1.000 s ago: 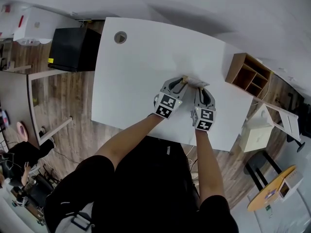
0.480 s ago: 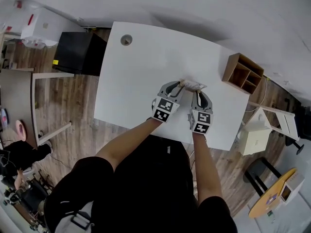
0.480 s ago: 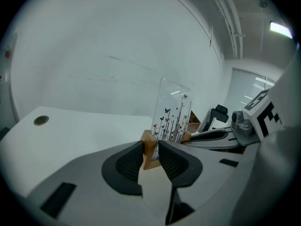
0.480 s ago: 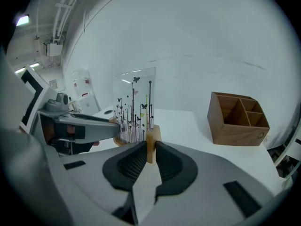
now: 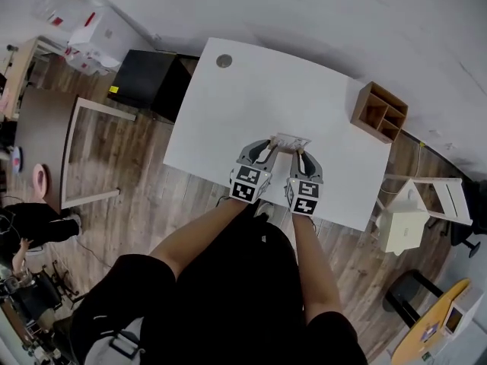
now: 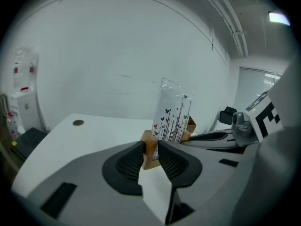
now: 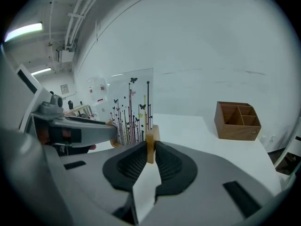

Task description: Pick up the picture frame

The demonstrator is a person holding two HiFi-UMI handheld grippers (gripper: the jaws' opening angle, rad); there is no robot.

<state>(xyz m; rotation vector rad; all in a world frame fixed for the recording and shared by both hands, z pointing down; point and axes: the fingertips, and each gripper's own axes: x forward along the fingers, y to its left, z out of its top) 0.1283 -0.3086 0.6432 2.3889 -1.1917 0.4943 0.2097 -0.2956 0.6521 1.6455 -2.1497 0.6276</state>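
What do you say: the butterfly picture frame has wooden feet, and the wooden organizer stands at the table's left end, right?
Wrong end: the wooden organizer stands at the table's right end, as the head view shows. The butterfly picture frame does have wooden feet.

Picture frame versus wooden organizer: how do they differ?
The picture frame is a clear printed pane on wooden blocks; the wooden organizer is all wood, with compartments. The left gripper, jaws closing, and right gripper clamp the frame; the organizer stands free on the table. Both show wood.
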